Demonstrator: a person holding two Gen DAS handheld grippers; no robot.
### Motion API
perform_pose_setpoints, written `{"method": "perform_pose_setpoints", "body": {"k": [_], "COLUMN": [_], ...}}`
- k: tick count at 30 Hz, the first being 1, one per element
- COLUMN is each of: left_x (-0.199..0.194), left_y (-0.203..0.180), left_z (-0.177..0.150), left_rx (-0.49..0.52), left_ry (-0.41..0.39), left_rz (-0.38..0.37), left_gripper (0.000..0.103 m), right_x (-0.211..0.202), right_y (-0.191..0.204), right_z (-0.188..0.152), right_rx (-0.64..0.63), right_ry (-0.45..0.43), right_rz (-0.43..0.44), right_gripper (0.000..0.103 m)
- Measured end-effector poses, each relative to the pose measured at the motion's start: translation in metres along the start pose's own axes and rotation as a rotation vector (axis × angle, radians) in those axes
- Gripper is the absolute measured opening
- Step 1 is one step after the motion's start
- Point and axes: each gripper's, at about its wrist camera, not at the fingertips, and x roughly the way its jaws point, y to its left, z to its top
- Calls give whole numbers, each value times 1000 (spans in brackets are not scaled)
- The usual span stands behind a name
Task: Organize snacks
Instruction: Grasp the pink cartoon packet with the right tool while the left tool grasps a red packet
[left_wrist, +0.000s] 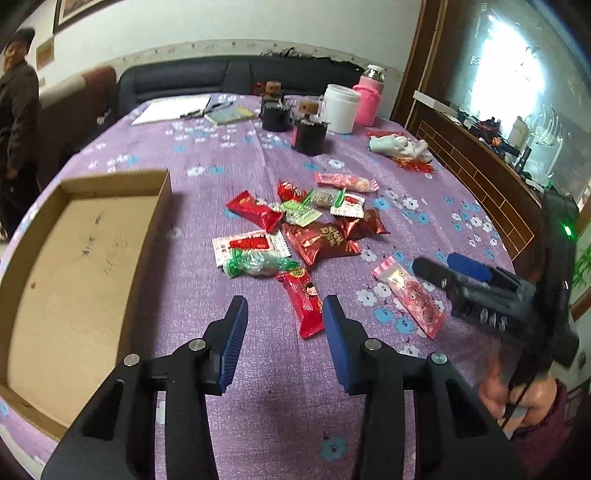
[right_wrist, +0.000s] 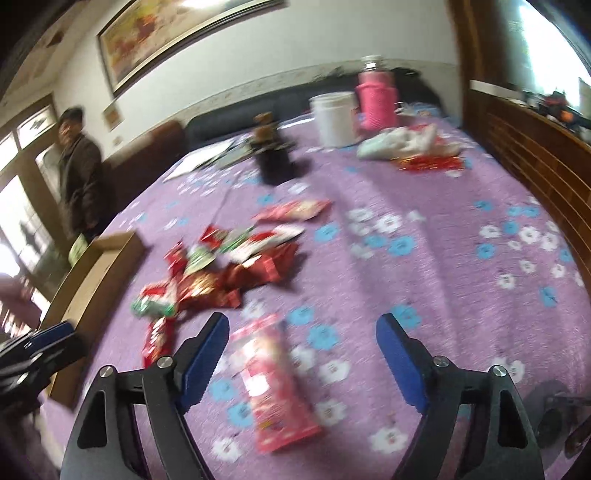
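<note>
Table: purple flower-printed tablecloth (left_wrist: 207, 155) under everything
Box: shallow brown cardboard tray (left_wrist: 162, 199) at nine o'clock of the snacks; nothing in it
Snacks: heap of red, green and white wrapped packets (left_wrist: 295, 229) at twelve o'clock of my left claw (left_wrist: 284, 314); its fingers apart, gripping nothing
Pink packet: long pink-checked wrapper (right_wrist: 273, 384) between the spread fingers of my right claw (right_wrist: 303, 332); contact unclear through blur
</note>
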Motion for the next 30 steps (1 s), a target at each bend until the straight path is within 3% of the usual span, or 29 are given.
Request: {"method": "perform_pose_setpoints", "body": {"k": [6, 11, 15, 23, 30], "left_x": [14, 29, 47, 73, 82], "left_y": [7, -7, -10, -14, -26], "left_z": [4, 6, 10, 9, 12], "left_rx": [-74, -34, -41, -27, 19], "left_ry": [57, 85, 112, 132, 105], "left_rz": [-42, -47, -35, 8, 52], "left_gripper": [40, 41, 41, 42, 58], "right_x": [10, 25, 28, 27, 29], "right_y": [25, 29, 24, 12, 13], "right_z": [-10, -17, -18, -17, -17], "right_rx": [-113, -132, -112, -53, -60], "right_ry": [72, 120, 129, 104, 105], "right_rz": [2, -16, -4, -12, -10], "right_gripper": [78, 58, 32, 34, 36]}}
